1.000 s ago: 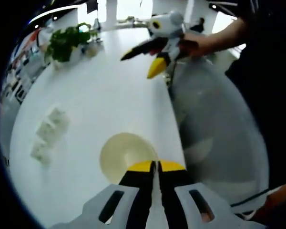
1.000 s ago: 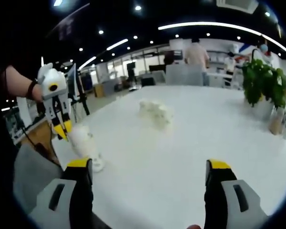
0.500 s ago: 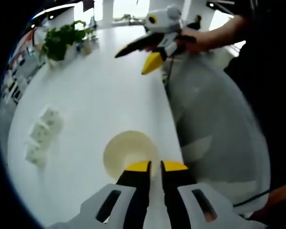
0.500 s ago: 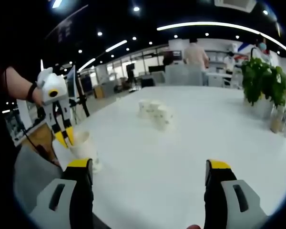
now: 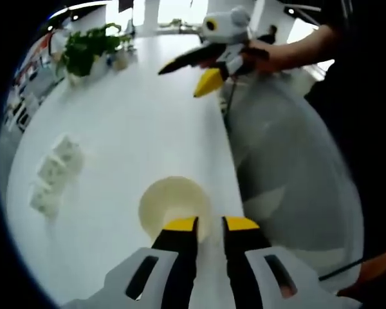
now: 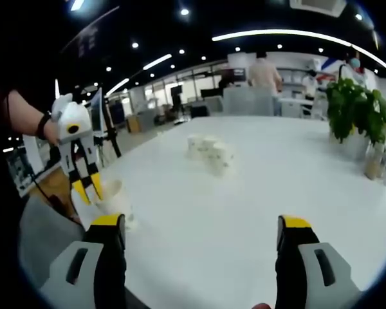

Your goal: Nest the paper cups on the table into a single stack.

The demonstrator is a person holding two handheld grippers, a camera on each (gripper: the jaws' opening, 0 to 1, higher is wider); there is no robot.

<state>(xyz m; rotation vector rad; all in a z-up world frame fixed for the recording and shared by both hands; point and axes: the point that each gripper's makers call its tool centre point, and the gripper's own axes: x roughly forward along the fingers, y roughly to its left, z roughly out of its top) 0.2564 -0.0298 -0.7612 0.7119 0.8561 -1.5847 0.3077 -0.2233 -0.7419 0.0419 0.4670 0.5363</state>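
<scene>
- Left gripper (image 5: 209,223) poised at the near rim of an upright paper cup (image 5: 174,207) by the white tabletop (image 5: 135,122) edge; jaws slightly parted, one tip on each side of the rim, not clamped.
- Right gripper (image 6: 201,225) held low over the tabletop, jaws spread wide, gripping nothing.
- Small cluster of cups (image 6: 210,153) mid-table, well apart from the single cup.
- Potted plant (image 6: 357,112) at the far side.

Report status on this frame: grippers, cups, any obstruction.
Left gripper open over near cup; right gripper open, idle. Three cups loose mid-table. Nothing between.
</scene>
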